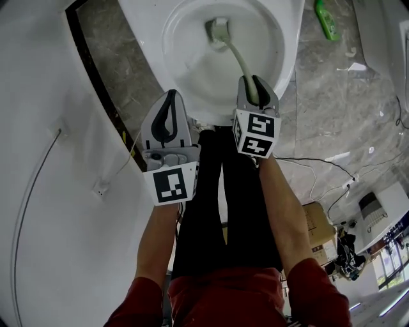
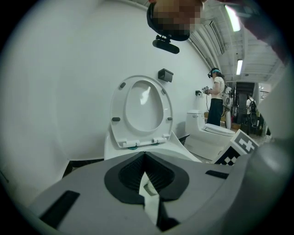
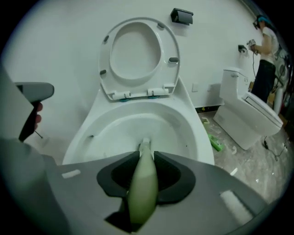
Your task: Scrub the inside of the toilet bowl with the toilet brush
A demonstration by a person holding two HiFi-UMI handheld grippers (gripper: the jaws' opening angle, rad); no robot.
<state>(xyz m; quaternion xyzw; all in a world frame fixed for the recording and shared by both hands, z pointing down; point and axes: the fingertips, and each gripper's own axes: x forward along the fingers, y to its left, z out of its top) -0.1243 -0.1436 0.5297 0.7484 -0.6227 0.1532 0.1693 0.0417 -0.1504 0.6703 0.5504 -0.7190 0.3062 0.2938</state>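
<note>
The white toilet bowl (image 1: 185, 64) lies open at the top of the head view, its seat (image 3: 135, 57) raised against the wall. A pale green toilet brush (image 1: 241, 59) reaches into it, with the brush head (image 1: 217, 30) low near the drain. My right gripper (image 1: 254, 82) is shut on the brush handle (image 3: 143, 181) just above the bowl's front rim. The handle runs out between the jaws toward the bowl (image 3: 133, 124). My left gripper (image 1: 170, 97) hangs shut and empty to the left of the bowl's front, its jaws (image 2: 144, 155) facing the raised seat (image 2: 141, 110).
A green bottle (image 1: 326, 19) lies on the marble floor right of the bowl. A second toilet (image 3: 248, 117) stands further right, with cables (image 1: 313, 166) and a cardboard box (image 1: 316, 223) near it. A white wall (image 1: 38, 159) is close on the left. Another person (image 2: 215, 98) stands far off.
</note>
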